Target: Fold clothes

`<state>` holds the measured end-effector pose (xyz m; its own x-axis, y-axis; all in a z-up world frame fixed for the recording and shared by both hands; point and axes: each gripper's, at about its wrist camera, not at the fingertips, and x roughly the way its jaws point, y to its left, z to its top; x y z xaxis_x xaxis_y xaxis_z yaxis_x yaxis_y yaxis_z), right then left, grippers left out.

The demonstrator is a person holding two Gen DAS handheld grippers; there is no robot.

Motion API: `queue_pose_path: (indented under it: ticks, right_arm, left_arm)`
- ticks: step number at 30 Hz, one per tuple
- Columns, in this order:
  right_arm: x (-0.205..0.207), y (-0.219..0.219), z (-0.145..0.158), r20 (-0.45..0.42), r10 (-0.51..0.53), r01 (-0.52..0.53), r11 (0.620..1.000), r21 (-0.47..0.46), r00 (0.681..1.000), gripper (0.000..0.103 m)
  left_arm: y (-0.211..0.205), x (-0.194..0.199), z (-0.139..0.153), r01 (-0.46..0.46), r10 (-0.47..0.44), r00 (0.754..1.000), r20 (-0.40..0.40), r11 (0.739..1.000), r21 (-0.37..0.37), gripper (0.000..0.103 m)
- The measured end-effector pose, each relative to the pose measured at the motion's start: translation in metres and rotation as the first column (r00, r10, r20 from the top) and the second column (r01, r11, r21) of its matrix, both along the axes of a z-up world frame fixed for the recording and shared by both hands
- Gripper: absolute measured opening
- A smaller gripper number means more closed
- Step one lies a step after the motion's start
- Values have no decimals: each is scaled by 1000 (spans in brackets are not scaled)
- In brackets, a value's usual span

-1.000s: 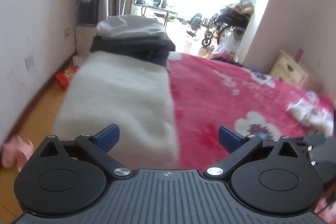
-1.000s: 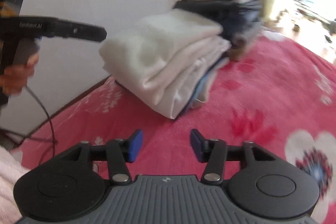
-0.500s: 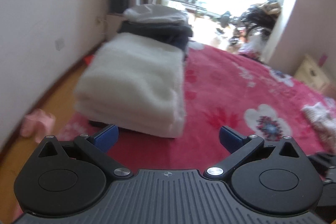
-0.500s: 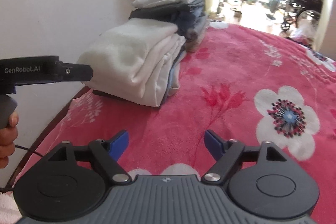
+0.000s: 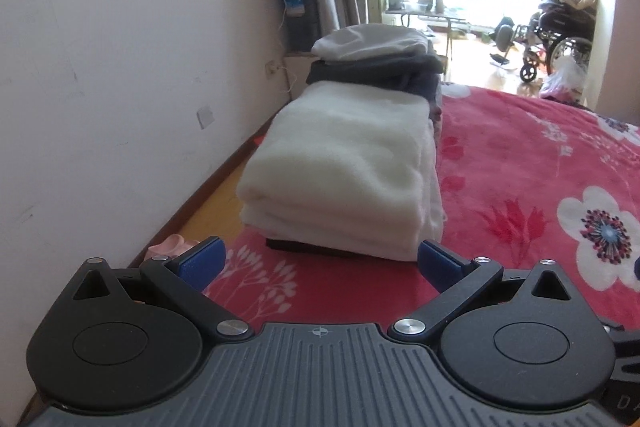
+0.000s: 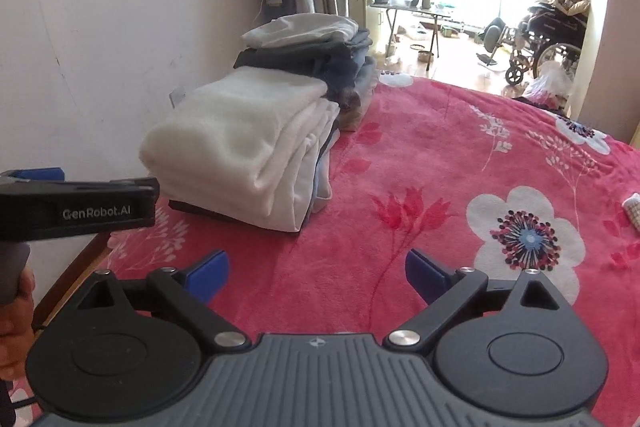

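Folded white garment (image 5: 344,163) stacked at the red floral blanket's (image 5: 520,163) wall-side edge, darker folded clothes (image 5: 376,69) just behind — left gripper (image 5: 320,261) wide open, empty; right gripper (image 6: 316,273) opening, nothing between its fingers.

A wide stretch of the red flowered bed (image 6: 440,163) lies bare to the right of a white folded stack (image 5: 344,179), open for a hand to pass. The stack and a darker folded pile (image 5: 376,67) behind it block the bed's left edge, close to the wall (image 5: 120,67), with only a narrow floor strip between
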<state>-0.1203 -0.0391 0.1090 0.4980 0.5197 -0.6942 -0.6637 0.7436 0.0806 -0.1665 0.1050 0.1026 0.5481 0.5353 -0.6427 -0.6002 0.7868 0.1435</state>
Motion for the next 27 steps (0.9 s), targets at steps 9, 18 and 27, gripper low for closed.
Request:
queue_pose_path:
  ticks: [9, 18, 27]
  right_arm:
    - [0, 5, 0, 8, -52, 52, 999, -10, 999, 98]
    - [-9, 13, 7, 37, -45, 46, 999, -11, 998, 99]
    - [-13, 20, 5, 37, -36, 37, 999, -26, 999, 100]
  left_arm:
    - [9, -11, 6, -58, 60, 997, 40, 998, -35, 103]
    - [5, -13, 8, -27, 29, 998, 56, 999, -32, 103]
    - [7, -15, 8, -10, 13, 998, 63, 999, -41, 103]
